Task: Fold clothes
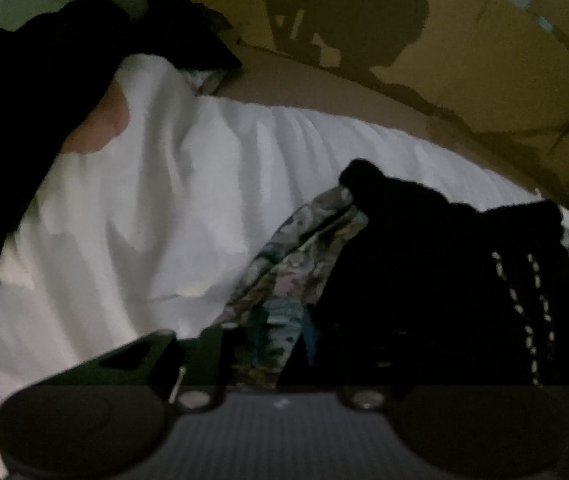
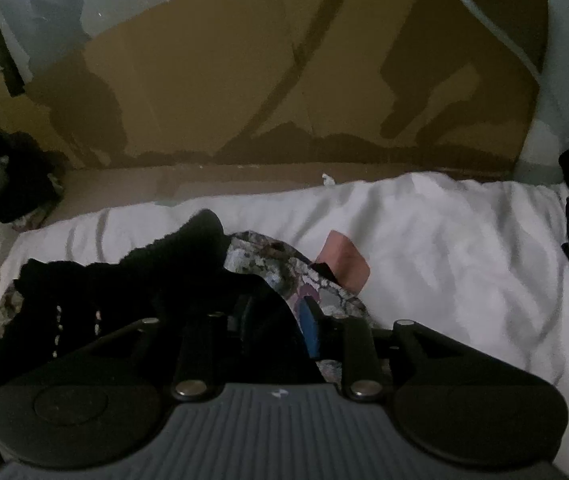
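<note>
Fingers of the right gripper (image 2: 280, 316) stand partly apart, one of them faced with a blue pad (image 2: 310, 332). A black garment (image 2: 172, 272) drapes over the other finger and fills the gap between the two. Whether the pads press on it or only sit around it, I cannot tell in the dim light. The left gripper (image 1: 268, 344) is darker still. One finger shows at its left and the other is lost against the same black garment (image 1: 424, 280), so how far it is open and whether it has a hold cannot be told.

The black garment lies bunched just ahead of both grippers, with two rows of pale dashed stitching (image 1: 524, 300) running down it. It rests on a patterned cloth (image 2: 260, 264) in greys, pinks and greens, which shows at its edges. A flat pink piece (image 2: 344, 264) lies just beside the patterned cloth. All of this lies on a rumpled white sheet (image 2: 464, 260). Another dark heap of clothes (image 1: 24, 120) sits on the sheet's far left in the left wrist view. Brown cardboard (image 2: 204, 80) stands upright behind the sheet, with shadows cast on it.
</note>
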A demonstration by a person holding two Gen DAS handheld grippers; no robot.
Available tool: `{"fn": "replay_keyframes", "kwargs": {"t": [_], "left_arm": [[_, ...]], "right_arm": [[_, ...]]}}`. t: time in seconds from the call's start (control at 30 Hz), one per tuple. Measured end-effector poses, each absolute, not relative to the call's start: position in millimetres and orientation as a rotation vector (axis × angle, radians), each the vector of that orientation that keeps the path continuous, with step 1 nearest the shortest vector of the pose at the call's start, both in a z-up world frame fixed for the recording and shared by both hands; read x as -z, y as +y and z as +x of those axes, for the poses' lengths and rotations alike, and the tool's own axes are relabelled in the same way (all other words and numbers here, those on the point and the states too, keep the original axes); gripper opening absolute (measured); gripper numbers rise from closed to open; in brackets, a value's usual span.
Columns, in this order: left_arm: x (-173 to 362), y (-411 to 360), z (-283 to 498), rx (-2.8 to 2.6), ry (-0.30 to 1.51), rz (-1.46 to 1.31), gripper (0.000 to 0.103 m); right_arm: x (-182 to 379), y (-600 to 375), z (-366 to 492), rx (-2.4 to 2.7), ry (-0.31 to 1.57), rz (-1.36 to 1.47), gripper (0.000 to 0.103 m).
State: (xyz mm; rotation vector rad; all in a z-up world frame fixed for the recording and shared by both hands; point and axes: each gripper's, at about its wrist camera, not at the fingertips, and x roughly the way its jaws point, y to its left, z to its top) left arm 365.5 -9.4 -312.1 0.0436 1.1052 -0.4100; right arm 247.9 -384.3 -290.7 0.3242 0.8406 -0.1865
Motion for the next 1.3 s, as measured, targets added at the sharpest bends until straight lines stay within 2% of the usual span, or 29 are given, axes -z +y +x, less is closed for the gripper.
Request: {"fn": "replay_keyframes", "kwargs": {"t": [0.1, 0.43, 0.57, 0.7, 0.97, 1.3], "left_arm": [[303, -5, 360, 0.408, 1.088, -0.005, 0.034], [258, 28, 315, 0.415, 1.02, -0.067, 0.032], [239, 53, 295, 0.363, 0.969, -0.093, 0.035], [231, 79, 274, 0.324, 0.967, -0.115, 0.037], [231, 130, 227, 0.244, 1.009, -0.175, 0.039], [228, 134, 179, 0.241, 1.005, -0.121, 0.042]], "right_arm": [[279, -384, 240, 0.159, 0.833, 0.321, 0.034], [205, -381, 177, 0.069, 0.761, 0.183, 0.035], [172, -385, 141, 0.073, 0.728, 0.163, 0.044], [154, -384, 104, 0.073, 0.746, 0.162, 0.044], [164, -370, 40, 0.07, 0.845, 0.178, 0.044], [182, -335, -17, 0.019, 0.929, 0.17, 0.044]]}}
